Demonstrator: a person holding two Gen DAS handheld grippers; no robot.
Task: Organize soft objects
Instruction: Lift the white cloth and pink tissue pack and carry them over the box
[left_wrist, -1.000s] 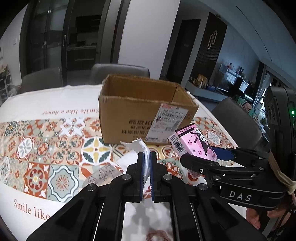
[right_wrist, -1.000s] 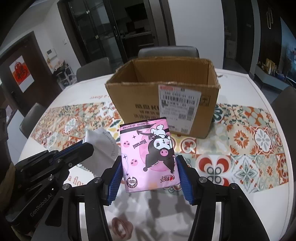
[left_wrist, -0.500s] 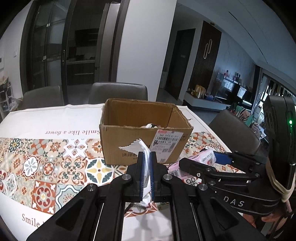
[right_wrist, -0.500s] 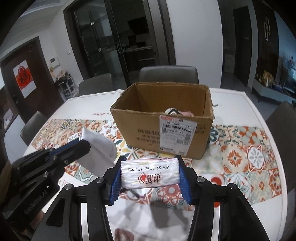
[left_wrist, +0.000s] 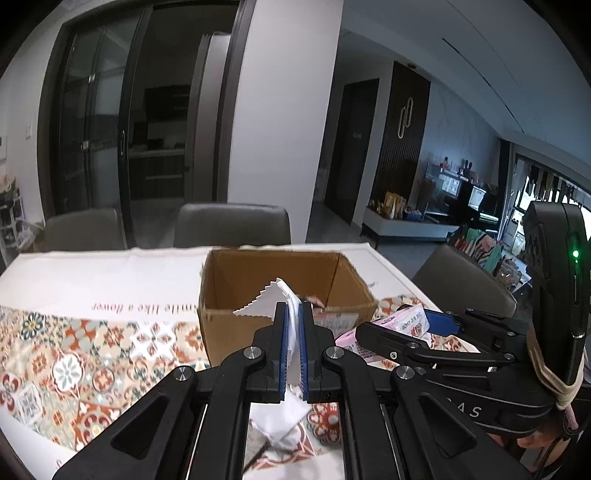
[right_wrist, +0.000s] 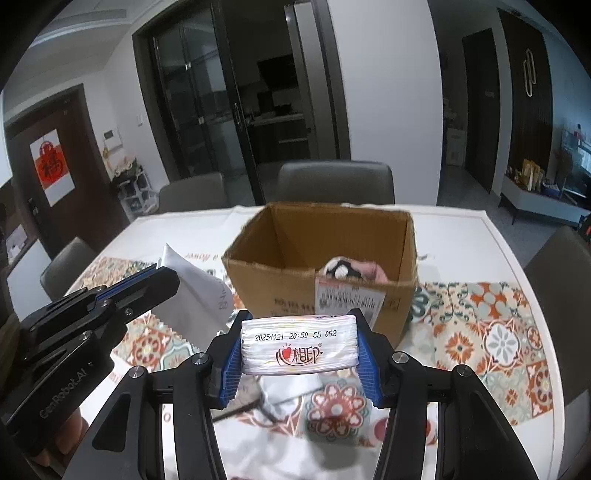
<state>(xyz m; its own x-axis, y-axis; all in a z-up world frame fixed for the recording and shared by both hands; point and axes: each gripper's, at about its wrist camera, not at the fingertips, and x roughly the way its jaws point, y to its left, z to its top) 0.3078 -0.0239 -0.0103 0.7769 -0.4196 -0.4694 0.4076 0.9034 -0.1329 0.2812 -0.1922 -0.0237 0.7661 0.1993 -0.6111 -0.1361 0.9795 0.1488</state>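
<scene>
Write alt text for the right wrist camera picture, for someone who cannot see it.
The right gripper clamps a white plastic-wrapped tissue pack just before an open brown cardboard box on a tile-patterned tablecloth. Something soft, pink and black-and-white lies inside. At left, the left gripper holds a white zigzag-edged cloth.

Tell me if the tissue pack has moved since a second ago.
Yes. The tissue pack has tipped end-on and risen toward the box rim.
</scene>
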